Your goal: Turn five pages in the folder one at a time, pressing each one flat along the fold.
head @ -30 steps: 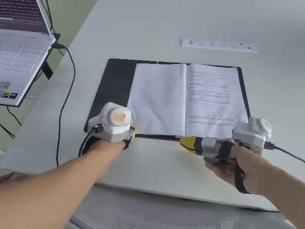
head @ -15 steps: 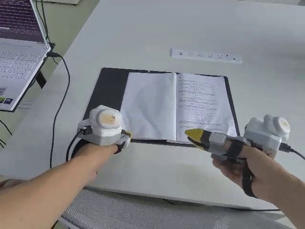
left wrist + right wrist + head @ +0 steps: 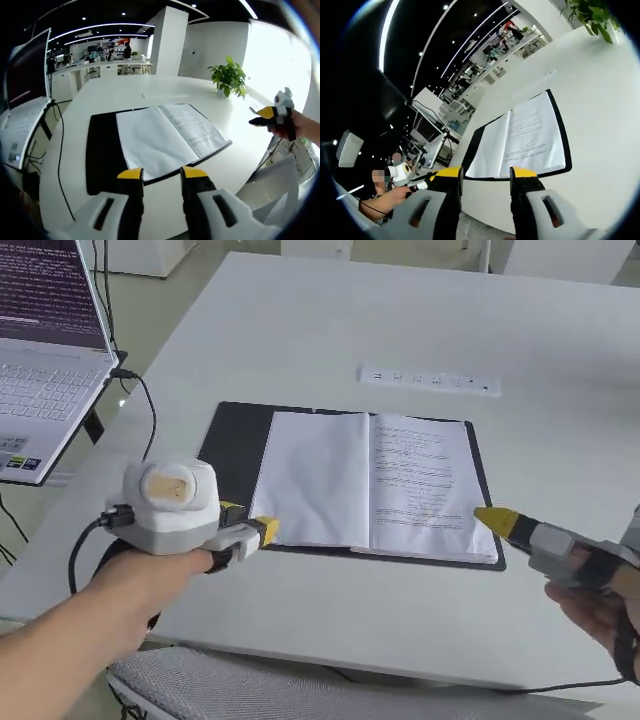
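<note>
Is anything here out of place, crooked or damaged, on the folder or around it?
Nothing stands out. The folder lies open on the table, and its pages rest flat with no tear or crease visible. The left tool and the right tool are both open, off the paper.

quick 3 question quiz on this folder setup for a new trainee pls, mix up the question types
1. True or false: the left tongs are shut on a page of the folder.
2. Which page of the open folder carries printed text? A the left page; B the right page; C both.
3. Fill in: on the table, beyond the folder's far edge, lies a white ____.
Key: 1 false, its jaws stand apart and hold nothing. 2 B. 3 power strip.
</note>
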